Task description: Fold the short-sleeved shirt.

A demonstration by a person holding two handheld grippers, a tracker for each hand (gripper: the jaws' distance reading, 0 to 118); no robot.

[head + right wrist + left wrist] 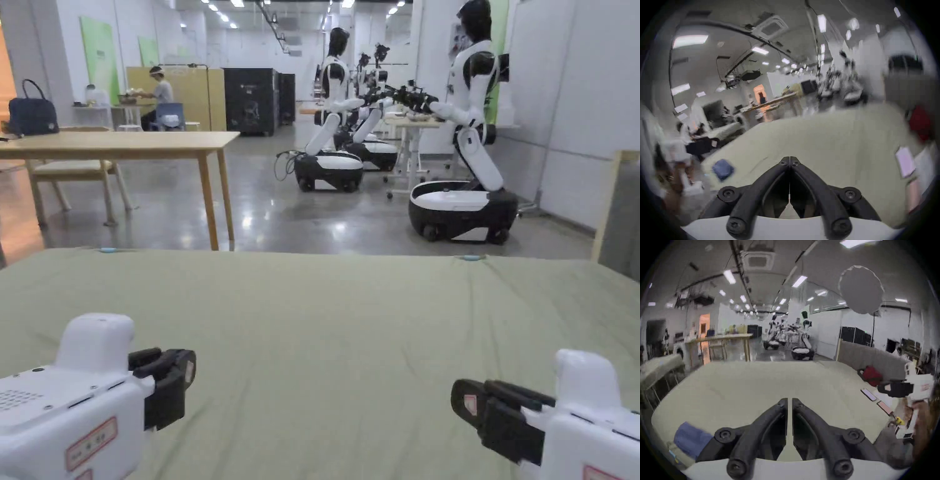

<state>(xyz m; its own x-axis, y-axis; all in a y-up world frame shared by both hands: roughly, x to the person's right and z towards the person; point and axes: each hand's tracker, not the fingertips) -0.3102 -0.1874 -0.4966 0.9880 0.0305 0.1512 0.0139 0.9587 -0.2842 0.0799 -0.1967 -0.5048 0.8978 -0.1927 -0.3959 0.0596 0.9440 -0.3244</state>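
A folded blue cloth (690, 438) lies at the table's near left corner, also visible in the right gripper view (722, 168). A red bundle of fabric (872, 375) sits at the right edge of the table, blurred in the right gripper view (920, 123). No shirt is spread out on the green table cover (325, 325). My left gripper (181, 375) hovers low at the near left, its jaws (789, 400) together with nothing between them. My right gripper (465, 400) hovers at the near right, jaws (789, 160) touching and empty.
Flat phone-like slabs (868, 394) and small boxes (903, 433) lie along the table's right side. Beyond the far edge stand a wooden table (125, 144), several white humanoid robots (465, 137) and a seated person (159, 94). A grey panel (622, 212) rises at the right.
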